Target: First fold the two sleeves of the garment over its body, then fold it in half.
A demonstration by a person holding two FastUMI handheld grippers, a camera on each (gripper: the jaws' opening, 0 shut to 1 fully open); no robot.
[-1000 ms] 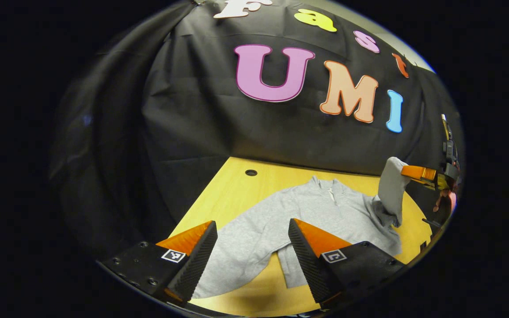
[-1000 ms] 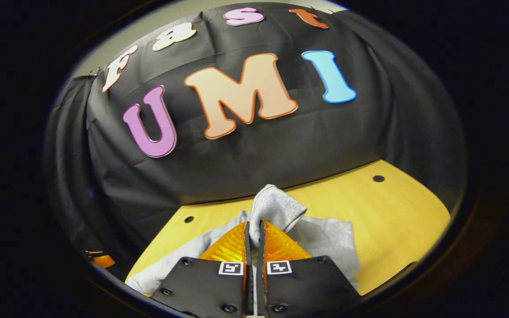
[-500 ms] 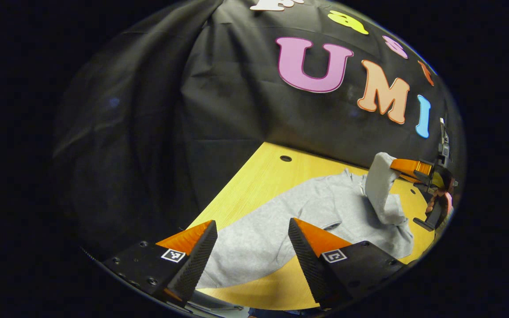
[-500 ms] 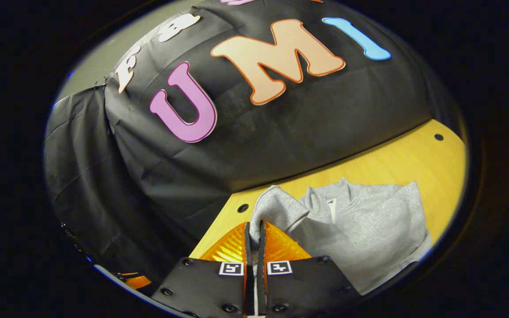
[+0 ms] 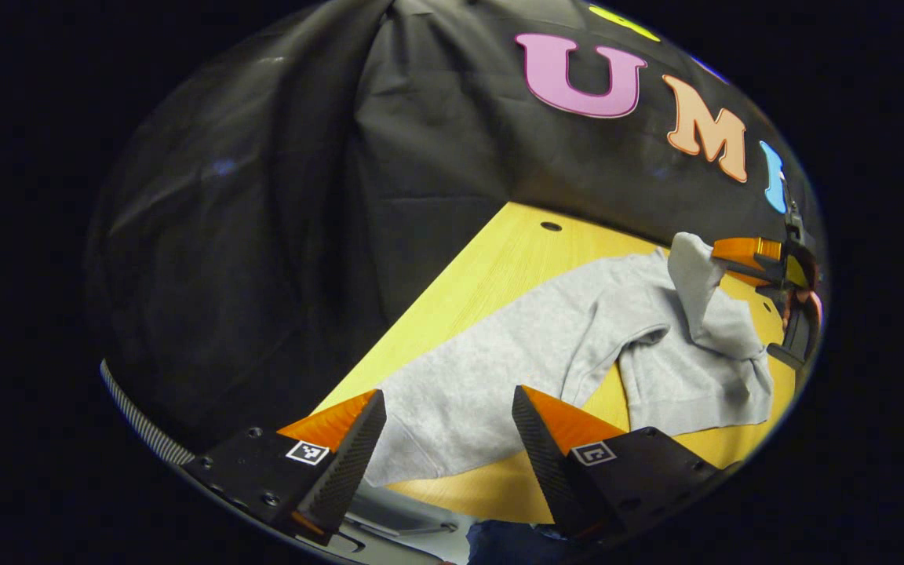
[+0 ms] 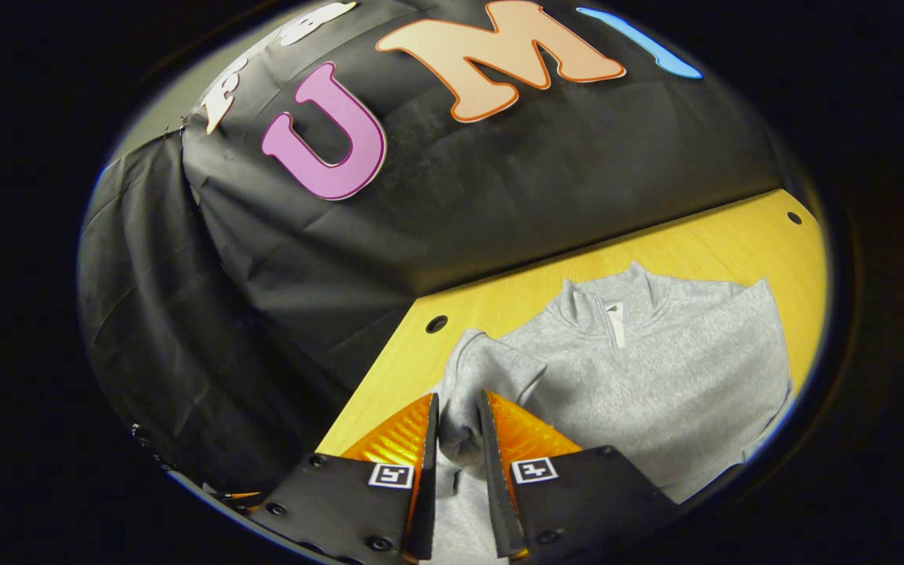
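Note:
A grey zip-neck sweatshirt (image 5: pixel 546 345) lies flat on the yellow table (image 5: pixel 483 267). Its near sleeve (image 5: pixel 436 416) stretches toward my left gripper (image 5: pixel 446 392), which hangs open just above the sleeve's end with nothing held. At the far right of the left gripper view, my right gripper (image 5: pixel 734 251) holds the other sleeve's cuff (image 5: pixel 687 259) raised over the body. In the right gripper view, that sleeve (image 6: pixel 483 369) is bunched between the two orange fingers of the right gripper (image 6: pixel 457 396), which press on it with a narrow gap. The garment's body (image 6: pixel 656 369) and collar lie beyond.
The table (image 6: pixel 703 243) has small round holes (image 6: pixel 436 323) near its back edge, where the black cloth wall meets it. A hand (image 5: pixel 801 306) grips the right gripper. A metal rail (image 5: pixel 405 526) runs under the table's front edge.
The right gripper has carried the lifted sleeve inward over the body and lower, and the gap between its fingers has widened slightly. The left gripper has moved toward the near sleeve's end.

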